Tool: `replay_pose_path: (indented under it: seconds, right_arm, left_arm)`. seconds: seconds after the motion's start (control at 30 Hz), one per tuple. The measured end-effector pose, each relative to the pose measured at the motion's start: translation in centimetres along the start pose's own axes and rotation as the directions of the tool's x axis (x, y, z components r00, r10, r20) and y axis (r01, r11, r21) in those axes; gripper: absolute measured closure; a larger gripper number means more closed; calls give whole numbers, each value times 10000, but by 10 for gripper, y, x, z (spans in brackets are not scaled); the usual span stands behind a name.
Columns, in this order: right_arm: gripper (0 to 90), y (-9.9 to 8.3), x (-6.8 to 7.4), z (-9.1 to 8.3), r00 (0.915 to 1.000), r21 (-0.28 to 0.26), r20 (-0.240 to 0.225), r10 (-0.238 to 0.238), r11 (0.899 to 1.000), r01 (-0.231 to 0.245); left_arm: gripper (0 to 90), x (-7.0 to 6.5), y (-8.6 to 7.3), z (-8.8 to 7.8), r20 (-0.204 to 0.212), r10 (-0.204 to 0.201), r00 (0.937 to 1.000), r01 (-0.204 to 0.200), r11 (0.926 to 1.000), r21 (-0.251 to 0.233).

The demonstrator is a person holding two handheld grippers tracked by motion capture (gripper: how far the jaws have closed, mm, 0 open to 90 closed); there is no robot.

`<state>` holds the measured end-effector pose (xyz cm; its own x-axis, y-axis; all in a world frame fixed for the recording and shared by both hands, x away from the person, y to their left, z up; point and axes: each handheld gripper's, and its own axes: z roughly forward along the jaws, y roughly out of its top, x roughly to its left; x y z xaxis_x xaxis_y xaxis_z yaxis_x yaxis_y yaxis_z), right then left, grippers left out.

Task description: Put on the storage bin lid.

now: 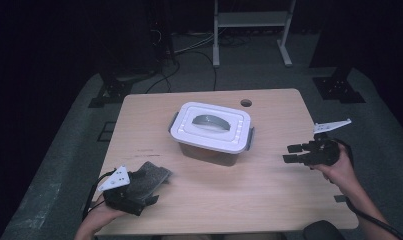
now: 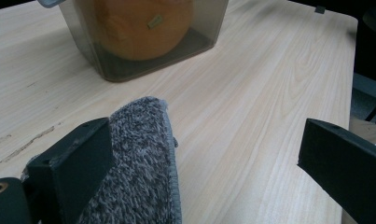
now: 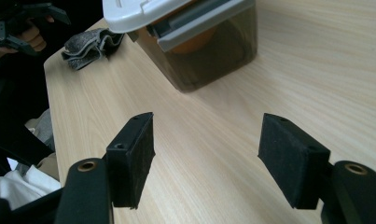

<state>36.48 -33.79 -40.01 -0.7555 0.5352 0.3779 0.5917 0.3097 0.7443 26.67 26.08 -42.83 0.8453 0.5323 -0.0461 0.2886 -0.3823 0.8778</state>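
Note:
A smoky see-through box [image 1: 209, 150] with a white lid [image 1: 211, 125] stands mid-table, and something orange [image 2: 143, 23] is inside it. A grey fuzzy cloth [image 1: 151, 175] lies near the front left edge. My left gripper [image 1: 150, 192] rests over it. In the left gripper view its jaws [image 2: 206, 140] stand wide apart, with the cloth [image 2: 143, 158] lying against the inner face of the left jaw, unpinched. My right gripper [image 1: 292, 153] hovers right of the box, pointing at it. Its jaws [image 3: 206, 130] are open with bare tabletop between them.
The wooden table [image 1: 269, 200] has a round cable hole [image 1: 246, 103] at its far edge. A white frame [image 1: 251, 30] and dark stand feet sit on the floor beyond. The other hand and its gripper [image 3: 22, 23] appear far off in the right gripper view.

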Motion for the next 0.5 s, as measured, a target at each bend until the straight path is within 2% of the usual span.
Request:
replay_pose_path:
  seconds: [0.5]
  right_arm:
    - [344, -25, -8, -7, 9984, -236, 21, 560, 9982, -559]
  left_arm:
    - [25, 0, -1, 0, -8, -27, 10000, 27, 10000, 20]
